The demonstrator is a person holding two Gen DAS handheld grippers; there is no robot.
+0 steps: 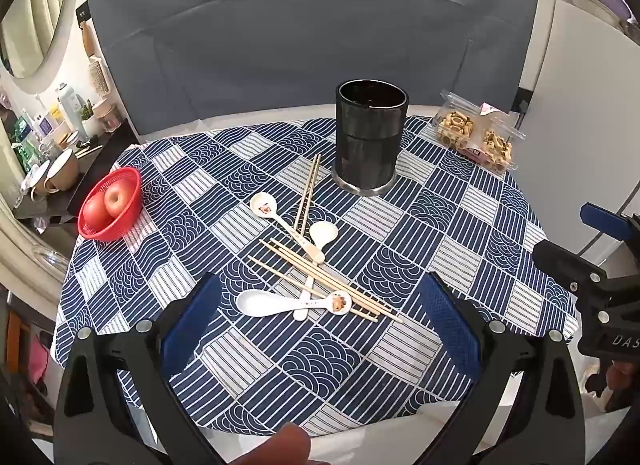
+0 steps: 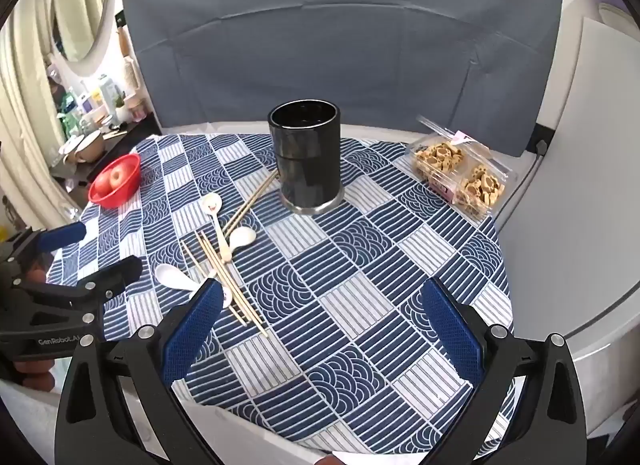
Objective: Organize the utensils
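Your left gripper [image 1: 320, 329] is wide open and holds nothing. Your right gripper [image 2: 322, 329] is wide open and empty too. The chopsticks [image 1: 320, 279] and spoons [image 1: 294, 229] lie in a crossed pile near the middle of the table [image 1: 460, 249], right in front of your left jaws. The long sticks slant from far-left to near-right. The black cup [image 1: 370, 141] stands behind them, toward the far edge. Your left hand looks nearer, so it should probably go first.
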